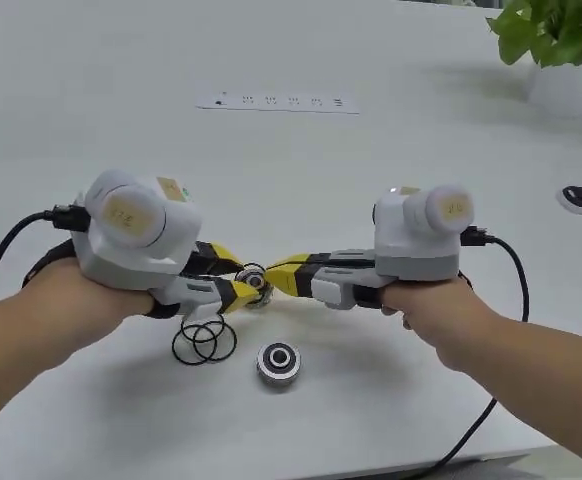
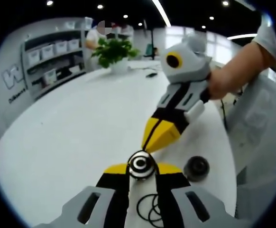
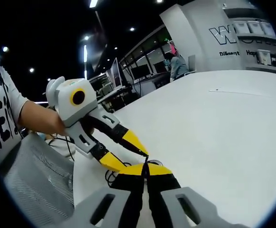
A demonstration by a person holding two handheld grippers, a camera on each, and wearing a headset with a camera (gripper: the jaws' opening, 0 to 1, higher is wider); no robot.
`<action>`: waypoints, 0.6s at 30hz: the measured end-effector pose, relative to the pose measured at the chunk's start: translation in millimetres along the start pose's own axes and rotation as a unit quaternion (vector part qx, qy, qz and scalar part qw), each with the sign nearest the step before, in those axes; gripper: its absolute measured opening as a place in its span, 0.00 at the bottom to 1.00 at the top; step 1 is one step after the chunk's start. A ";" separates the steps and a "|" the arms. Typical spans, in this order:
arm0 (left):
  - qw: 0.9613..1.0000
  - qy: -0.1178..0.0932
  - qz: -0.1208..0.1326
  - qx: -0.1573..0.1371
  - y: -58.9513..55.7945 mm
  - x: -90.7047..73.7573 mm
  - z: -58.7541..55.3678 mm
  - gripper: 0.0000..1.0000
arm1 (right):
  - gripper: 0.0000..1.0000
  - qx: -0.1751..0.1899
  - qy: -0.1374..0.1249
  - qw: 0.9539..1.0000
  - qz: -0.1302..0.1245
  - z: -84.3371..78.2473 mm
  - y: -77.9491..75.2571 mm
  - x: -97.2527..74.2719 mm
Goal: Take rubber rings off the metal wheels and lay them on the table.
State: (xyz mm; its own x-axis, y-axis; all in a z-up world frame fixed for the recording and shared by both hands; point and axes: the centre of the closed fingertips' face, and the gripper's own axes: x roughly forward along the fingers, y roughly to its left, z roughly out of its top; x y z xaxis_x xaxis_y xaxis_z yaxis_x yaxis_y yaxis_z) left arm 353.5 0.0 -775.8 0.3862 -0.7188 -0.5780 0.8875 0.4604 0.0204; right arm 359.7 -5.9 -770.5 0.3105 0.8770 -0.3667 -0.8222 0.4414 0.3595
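The left tool (image 1: pixel 239 281) pinches a small metal wheel (image 2: pixel 141 164) between its yellow tips and holds it over the table (image 1: pixel 121 90). The right tool (image 3: pixel 146 168) comes in from the right with its tips pressed together against the wheel's rim. Whether a ring is caught between them is too fine to tell. A few rubber rings (image 1: pixel 206 340) lie overlapping on the table just near of the left tool. A second wheel (image 1: pixel 278 362) sits just right of them, closer to the near edge.

The hold on the wheel looks narrow, so I'd judge a sideways tug from the right tool could pop it loose. It would then drop among the rings or roll. A stretched ring could also slip off the tips and spring away. The near edge lies close to the second wheel, so anything rolling toward the person may go over. The right tool's cable (image 1: pixel 516 290) trails across that edge and might snag.

On the far side and to the left the table is wide open as far as the power strip (image 1: pixel 276 101). The plant (image 1: pixel 556 30) stands well apart at the far right.
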 end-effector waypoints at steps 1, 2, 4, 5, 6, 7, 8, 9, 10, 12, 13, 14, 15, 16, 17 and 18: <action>1.000 -0.002 0.001 0.000 0.0 -1.1 1.0 0.22 | 0.00 0.001 -0.001 1.000 0.001 0.5 0.2 -0.2; 1.000 -0.005 0.001 0.000 0.0 -3.0 2.4 0.22 | 0.00 0.000 -0.001 1.000 0.001 1.3 0.6 -0.7; 1.000 -0.009 0.003 -0.002 0.3 -6.1 4.4 0.24 | 0.00 0.001 -0.007 1.000 0.001 4.6 1.0 -1.7; 1.000 -0.011 0.004 -0.002 0.5 -7.3 5.2 0.24 | 0.00 0.002 -0.008 1.000 0.001 6.2 1.3 -2.2; 1.000 -0.013 0.005 -0.003 0.6 -9.1 6.3 0.25 | 0.00 0.001 -0.011 1.000 0.001 8.4 1.7 -3.0; 1.000 -0.015 0.006 -0.003 0.6 -10.2 7.0 0.26 | 0.00 0.002 -0.013 1.000 0.001 10.0 2.0 -3.4; 1.000 -0.016 0.006 -0.003 0.5 -11.5 7.6 0.27 | 0.00 0.002 -0.015 1.000 0.001 11.3 2.3 -3.9; 1.000 -0.018 0.007 -0.003 0.2 -13.3 8.5 0.28 | 0.00 0.003 -0.018 1.000 0.002 12.7 2.4 -4.5; 1.000 -0.019 0.007 -0.003 -0.1 -14.6 9.1 0.28 | 0.00 0.003 -0.019 1.000 0.002 13.3 2.6 -4.9; 1.000 -0.022 0.007 -0.002 -0.9 -17.6 10.3 0.29 | 0.00 0.003 -0.021 1.000 0.003 15.1 3.5 -5.7; 1.000 -0.022 0.007 -0.001 -1.2 -18.8 10.6 0.30 | 0.00 0.003 -0.022 1.000 0.003 15.8 4.2 -5.9; 1.000 -0.023 0.008 0.000 -1.4 -20.5 11.1 0.30 | 0.00 0.003 -0.023 1.000 0.004 16.8 5.3 -6.3; 1.000 -0.024 0.008 0.000 -1.6 -21.9 11.4 0.31 | 0.00 0.003 -0.024 1.000 0.005 17.7 5.8 -6.5; 1.000 -0.025 0.009 0.001 -1.8 -23.8 11.9 0.32 | 0.00 0.003 -0.025 1.000 0.006 18.8 6.7 -6.7; 1.000 -0.026 0.009 0.001 -1.9 -25.0 12.1 0.32 | 0.00 0.003 -0.026 1.000 0.006 19.5 7.3 -6.8; 1.000 -0.027 0.010 0.002 -1.9 -27.0 12.6 0.33 | 0.00 0.003 -0.027 1.000 0.008 20.3 8.4 -6.9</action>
State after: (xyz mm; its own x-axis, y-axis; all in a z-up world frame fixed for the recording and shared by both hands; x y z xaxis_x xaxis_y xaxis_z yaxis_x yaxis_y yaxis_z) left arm 344.6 12.0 -750.0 0.4163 -0.7374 -0.5319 0.8806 0.4727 0.0339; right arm 360.3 -4.3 -747.5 0.3226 0.8930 -0.3139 -0.8245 0.4280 0.3703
